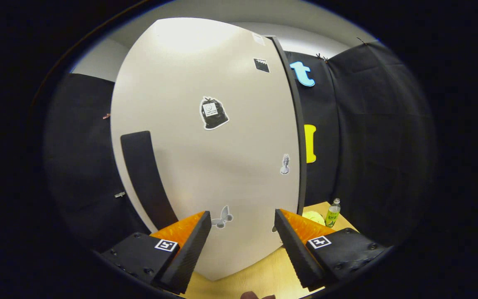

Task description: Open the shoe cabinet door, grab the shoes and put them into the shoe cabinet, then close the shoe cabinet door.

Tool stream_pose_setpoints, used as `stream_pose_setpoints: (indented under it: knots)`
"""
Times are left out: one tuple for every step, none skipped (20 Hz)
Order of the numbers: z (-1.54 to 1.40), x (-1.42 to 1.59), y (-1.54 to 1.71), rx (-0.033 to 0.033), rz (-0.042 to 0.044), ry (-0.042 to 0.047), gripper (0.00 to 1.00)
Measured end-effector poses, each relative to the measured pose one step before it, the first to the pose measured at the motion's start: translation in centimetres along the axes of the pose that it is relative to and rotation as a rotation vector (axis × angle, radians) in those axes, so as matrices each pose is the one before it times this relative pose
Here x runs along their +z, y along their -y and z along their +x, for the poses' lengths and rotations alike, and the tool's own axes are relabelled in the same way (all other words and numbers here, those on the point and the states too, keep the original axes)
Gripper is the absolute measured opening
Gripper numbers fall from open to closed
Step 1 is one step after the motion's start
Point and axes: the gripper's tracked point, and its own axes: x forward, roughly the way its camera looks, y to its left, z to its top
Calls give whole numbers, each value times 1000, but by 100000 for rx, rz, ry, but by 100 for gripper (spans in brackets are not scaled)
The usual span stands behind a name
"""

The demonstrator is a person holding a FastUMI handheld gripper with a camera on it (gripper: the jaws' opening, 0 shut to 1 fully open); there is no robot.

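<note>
The hand-held two-finger gripper [243, 222] shows two wedge-shaped fingers, each with a long flat pad of finely ribbed, woven-looking texture on its inner face. Each finger [187, 253] is mounted on a matte black block-shaped base [141, 253] studded with small round screw heads along its edges. A small square white tag printed with a black-and-white square pattern [167, 245] sits on top of each base, near where the finger begins. The fingers stand well apart, nothing pressed between them.
</note>
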Motion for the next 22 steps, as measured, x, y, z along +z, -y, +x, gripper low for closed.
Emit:
stream_pose_setpoints:
  knots:
    - [-172,43,-187,561,-420,177,98]
    - [-41,208,-337,522,-546,251,98]
    - [-173,191,-336,126,-609,233,98]
    - [-25,-95,-397,393,-492,16,98]
    - [-78,-66,-177,211,-291,-78,98]
    - [-17,-136,-132,223,167,-39,98]
    - [-56,11,-64,219,424,-39,98]
    - [-203,111,-151,203,326,138,98]
    - [-210,113,-83,132,111,192,98]
    - [-175,79,-44,75,62,12,98]
    - [-171,10,105,-170,-199,-65,98]
    - [-204,43,158,-373,-234,55,98]
    - [-89,25,189,-276,33,228,98]
    - [-134,4,164,-287,68,326,98]
    - [-193,29,214,-182,131,132,98]
    - [-214,23,145,-108,131,124,98]
    - [-220,33,222,-103,10,174,98]
    - [-162,-7,157,-255,-23,172,98]
    - [-103,-13,239,-123,160,103,98]
    - [-81,-29,222,-149,251,8,98]
    - [-95,-25,214,-22,160,-183,98]
    - [-82,-55,173,-228,58,-70,98]
